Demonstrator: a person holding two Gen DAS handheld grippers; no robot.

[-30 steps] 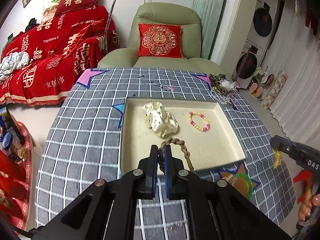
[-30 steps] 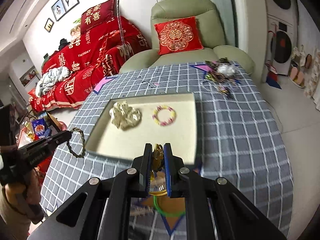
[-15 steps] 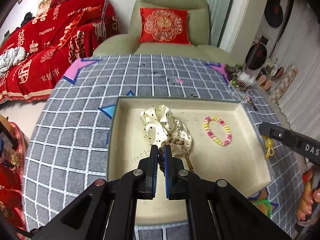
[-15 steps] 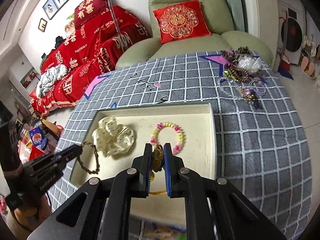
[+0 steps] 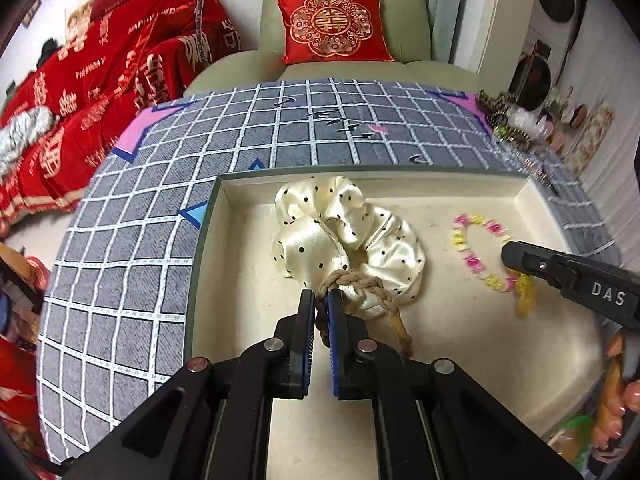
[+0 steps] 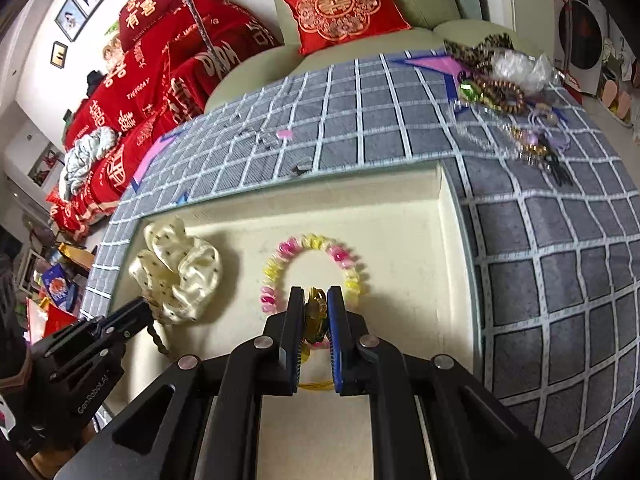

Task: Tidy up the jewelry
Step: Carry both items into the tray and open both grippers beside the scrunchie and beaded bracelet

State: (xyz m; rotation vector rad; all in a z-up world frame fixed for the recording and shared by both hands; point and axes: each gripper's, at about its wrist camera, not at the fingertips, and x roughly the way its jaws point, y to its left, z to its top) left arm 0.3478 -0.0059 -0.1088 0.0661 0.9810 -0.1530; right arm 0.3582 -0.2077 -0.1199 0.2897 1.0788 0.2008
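Observation:
A cream tray (image 5: 248,248) (image 6: 424,208) lies on the checked tablecloth. In it lie a cream polka-dot scrunchie (image 5: 348,236) (image 6: 180,272) and a pink-and-yellow bead bracelet (image 5: 480,248) (image 6: 312,268). My left gripper (image 5: 321,300) is shut on a brown braided bracelet (image 5: 360,284), held low over the tray against the scrunchie's near edge. My right gripper (image 6: 314,300) is shut on a yellow bracelet (image 6: 314,316) (image 5: 524,296), low over the bead bracelet's near side. Each gripper shows in the other view: the right (image 5: 508,256), the left (image 6: 140,308).
A pile of loose jewelry (image 6: 500,92) (image 5: 508,124) lies at the table's far right corner. A green armchair with a red cushion (image 5: 332,28) stands behind the table. A red-covered sofa (image 6: 160,60) is at the left. A green ring (image 5: 576,436) lies near the tray's right front.
Both grippers have moved forward and down into the tray with their bracelets still held. The left now reaches the scrunchie, the right reaches the bead bracelet.

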